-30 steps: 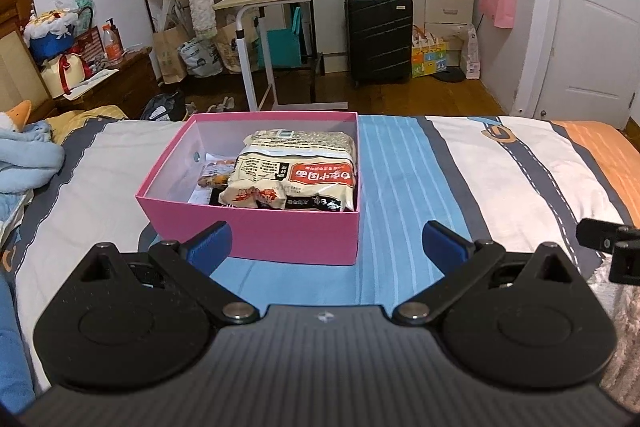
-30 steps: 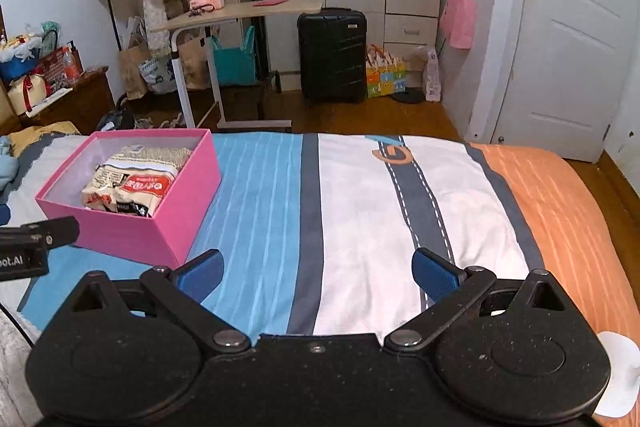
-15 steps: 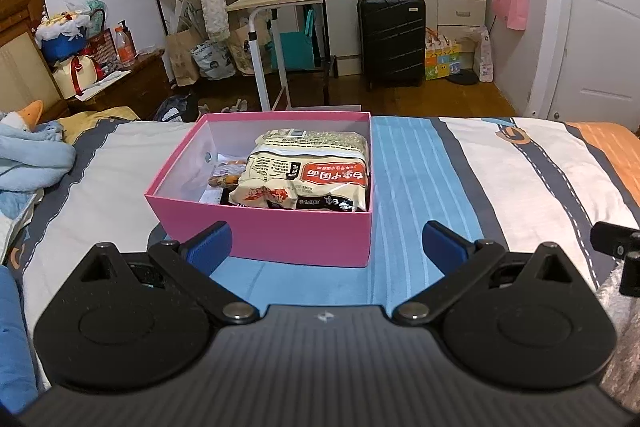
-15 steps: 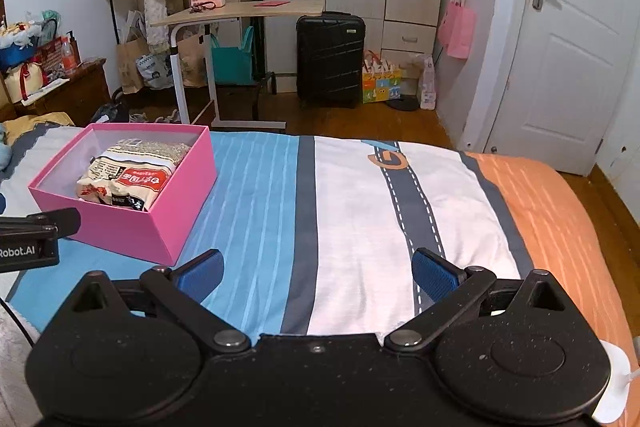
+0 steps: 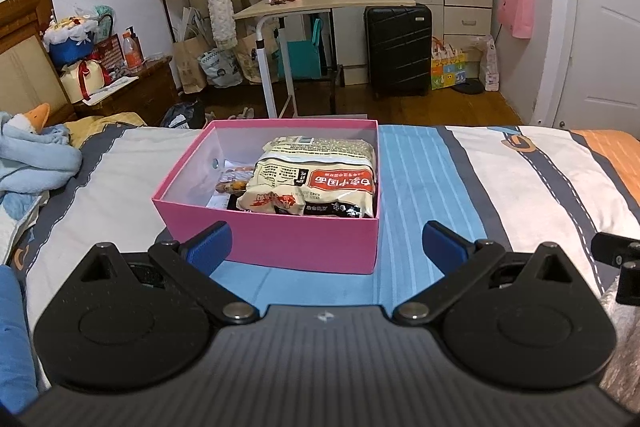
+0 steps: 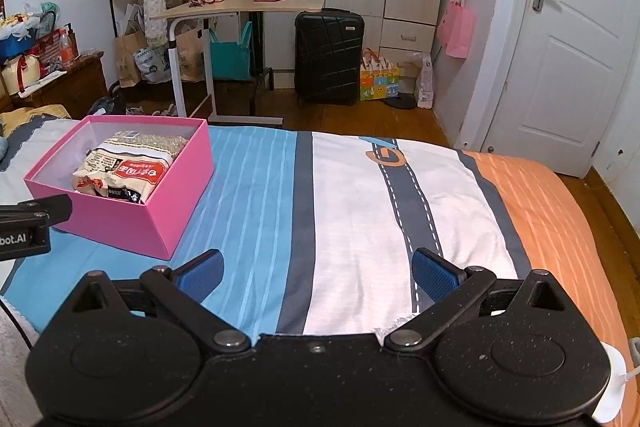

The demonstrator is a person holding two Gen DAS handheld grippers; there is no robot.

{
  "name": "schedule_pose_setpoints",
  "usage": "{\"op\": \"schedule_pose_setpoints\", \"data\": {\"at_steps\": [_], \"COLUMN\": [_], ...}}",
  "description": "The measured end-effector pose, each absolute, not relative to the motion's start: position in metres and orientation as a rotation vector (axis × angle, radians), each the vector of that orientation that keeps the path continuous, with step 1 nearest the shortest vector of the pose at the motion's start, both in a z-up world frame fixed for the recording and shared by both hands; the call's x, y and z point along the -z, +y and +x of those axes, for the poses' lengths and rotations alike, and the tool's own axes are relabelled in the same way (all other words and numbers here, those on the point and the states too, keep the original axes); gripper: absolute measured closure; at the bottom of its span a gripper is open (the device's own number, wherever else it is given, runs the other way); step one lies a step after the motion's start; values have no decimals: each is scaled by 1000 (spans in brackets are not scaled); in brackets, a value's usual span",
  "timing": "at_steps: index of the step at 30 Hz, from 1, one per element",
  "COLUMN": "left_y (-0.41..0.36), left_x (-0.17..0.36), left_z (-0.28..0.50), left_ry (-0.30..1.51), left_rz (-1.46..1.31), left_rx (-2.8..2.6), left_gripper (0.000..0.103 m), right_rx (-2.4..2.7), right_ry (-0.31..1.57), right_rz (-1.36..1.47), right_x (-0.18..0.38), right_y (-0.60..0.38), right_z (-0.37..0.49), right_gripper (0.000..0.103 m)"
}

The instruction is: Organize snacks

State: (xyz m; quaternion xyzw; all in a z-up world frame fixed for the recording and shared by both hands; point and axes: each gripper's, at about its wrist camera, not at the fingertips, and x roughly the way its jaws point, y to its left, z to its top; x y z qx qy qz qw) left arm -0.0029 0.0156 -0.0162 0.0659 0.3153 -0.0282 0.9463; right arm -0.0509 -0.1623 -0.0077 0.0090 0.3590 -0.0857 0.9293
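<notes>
Both empty hand-held grippers, left [image 5: 325, 241] and right [image 6: 316, 273], gaping, have risen above the pink box [image 5: 280, 247].

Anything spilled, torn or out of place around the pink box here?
Nothing stands out. The pink box sits flat on the bed, snack bags inside it, none spilled. Left gripper and right gripper are open and empty.
</notes>
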Motion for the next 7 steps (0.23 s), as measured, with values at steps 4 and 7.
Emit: {"op": "schedule_pose_setpoints", "data": {"at_steps": [4, 7], "left_y": [16, 15], "left_x": [16, 16], "left_z": [-4, -4], "left_ry": [644, 644], "left_rz": [138, 144], "left_rx": [60, 63], "left_gripper": [0, 0], "right_rx": [177, 178], "right_ry": [739, 742], "right_rz": [15, 10], "right_x": [9, 9], "right_y": [-160, -160], "right_z": [-50, -50], "right_gripper": [1, 1]}}
